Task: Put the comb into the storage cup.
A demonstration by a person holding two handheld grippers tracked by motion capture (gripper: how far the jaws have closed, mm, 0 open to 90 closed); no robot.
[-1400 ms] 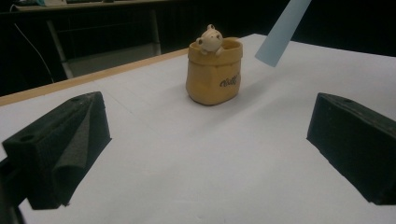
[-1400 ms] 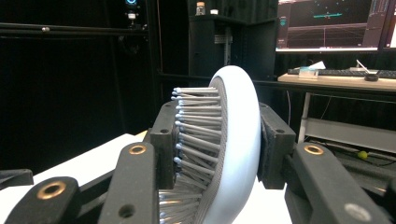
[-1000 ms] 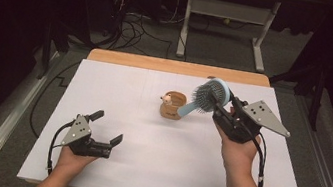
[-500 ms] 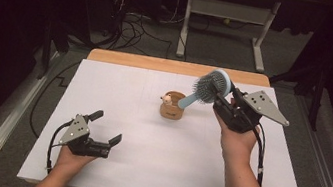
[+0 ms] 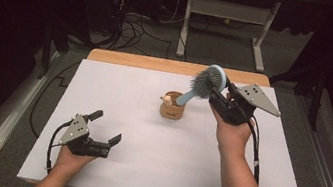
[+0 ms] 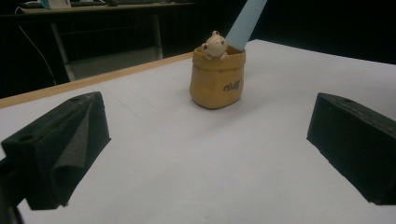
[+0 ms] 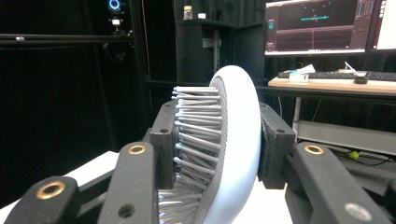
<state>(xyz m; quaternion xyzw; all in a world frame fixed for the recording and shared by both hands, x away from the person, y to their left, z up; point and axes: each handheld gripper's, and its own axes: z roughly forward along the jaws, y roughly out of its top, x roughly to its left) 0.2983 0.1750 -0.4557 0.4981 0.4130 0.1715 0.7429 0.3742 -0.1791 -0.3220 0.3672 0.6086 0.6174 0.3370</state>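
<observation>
The light blue hairbrush [image 5: 205,83] is clamped by its head in the right hand-held gripper [image 5: 219,93], its handle tip dipped into the little tan pouch-shaped holder [image 5: 173,107] near the middle of the counter [image 5: 142,170]. The left hand-held gripper [image 5: 104,127] is rested by the near-left corner, jaws spread wide, nothing gripped.

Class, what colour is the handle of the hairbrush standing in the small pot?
Pale blue; the hairbrush handle shows best in the high view.
</observation>
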